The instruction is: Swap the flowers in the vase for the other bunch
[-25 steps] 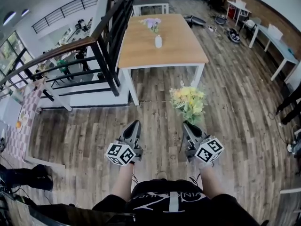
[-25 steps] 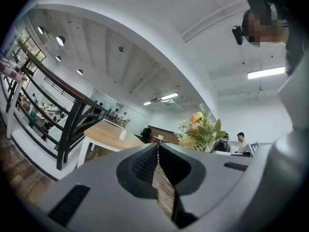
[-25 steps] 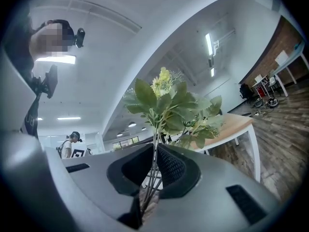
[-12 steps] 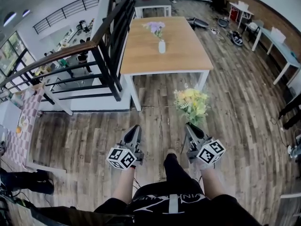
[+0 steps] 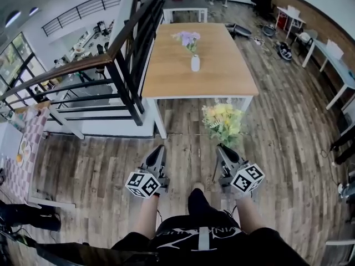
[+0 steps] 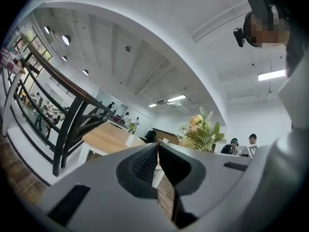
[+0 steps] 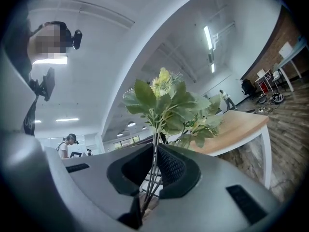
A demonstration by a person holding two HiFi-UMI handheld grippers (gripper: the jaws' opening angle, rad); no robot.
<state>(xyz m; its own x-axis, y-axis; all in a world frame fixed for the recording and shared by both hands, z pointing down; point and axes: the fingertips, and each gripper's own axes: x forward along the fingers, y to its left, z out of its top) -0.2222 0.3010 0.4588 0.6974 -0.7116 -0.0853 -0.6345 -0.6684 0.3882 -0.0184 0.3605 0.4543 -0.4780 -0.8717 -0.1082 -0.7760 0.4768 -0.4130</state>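
In the head view we see the vase (image 5: pixel 195 64) of purple flowers (image 5: pixel 188 37) at upper centre on the table (image 5: pixel 227 79). The yellow bunch (image 5: pixel 223 122) at centre right has its stems hidden behind the right gripper (image 5: pixel 222 148). The left gripper view shows us the left gripper (image 6: pixel 157 148) with jaws pressed together and empty, the vase tiny at centre left. Only the right gripper view shows jaws clamped on the bunch's stems (image 7: pixel 152 166).

The head view looks steeply down from above on the left claw (image 5: pixel 160 147), the right claw (image 5: pixel 220 147) and the wooden floor (image 5: pixel 94 159). Each gripper view sits close behind its own claw, facing level toward the bench (image 5: pixel 166 65), which all three views share.
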